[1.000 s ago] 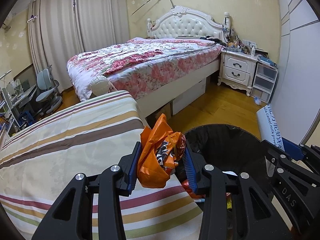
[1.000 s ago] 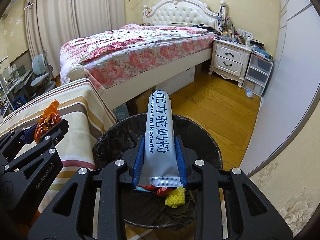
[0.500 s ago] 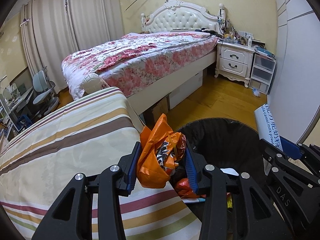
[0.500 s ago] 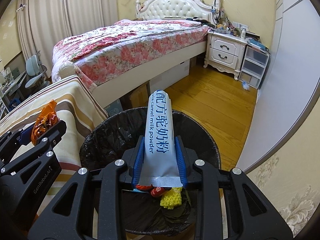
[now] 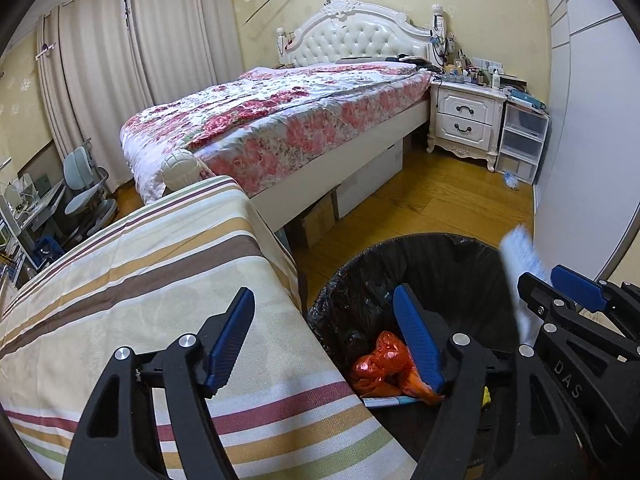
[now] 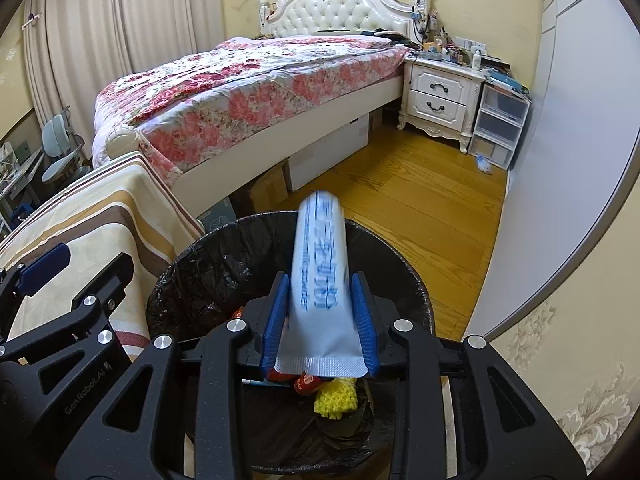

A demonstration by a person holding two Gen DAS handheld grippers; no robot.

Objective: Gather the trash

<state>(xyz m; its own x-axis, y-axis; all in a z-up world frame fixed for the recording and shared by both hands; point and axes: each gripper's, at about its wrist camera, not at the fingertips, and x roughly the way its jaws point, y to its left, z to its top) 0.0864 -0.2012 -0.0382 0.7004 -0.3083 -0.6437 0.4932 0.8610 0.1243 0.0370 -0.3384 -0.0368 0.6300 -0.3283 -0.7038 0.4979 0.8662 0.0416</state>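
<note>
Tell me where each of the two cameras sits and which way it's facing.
Left wrist: on the left gripper, tilted down over the striped cloth and trash bin; its empty jaws are opening.
Right wrist: on the right gripper, above the bin, jaws opening around the white sachet.
Both show the bin, bed and each other's gripper.

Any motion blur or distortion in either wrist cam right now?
Right wrist: the white sachet between the opening right gripper smears, print unreadable; the bin and room stay sharp. Left wrist: the same sachet blurs at right; the left gripper is crisp. Both: fisheye bends walls, dark vignette in corners.
</note>
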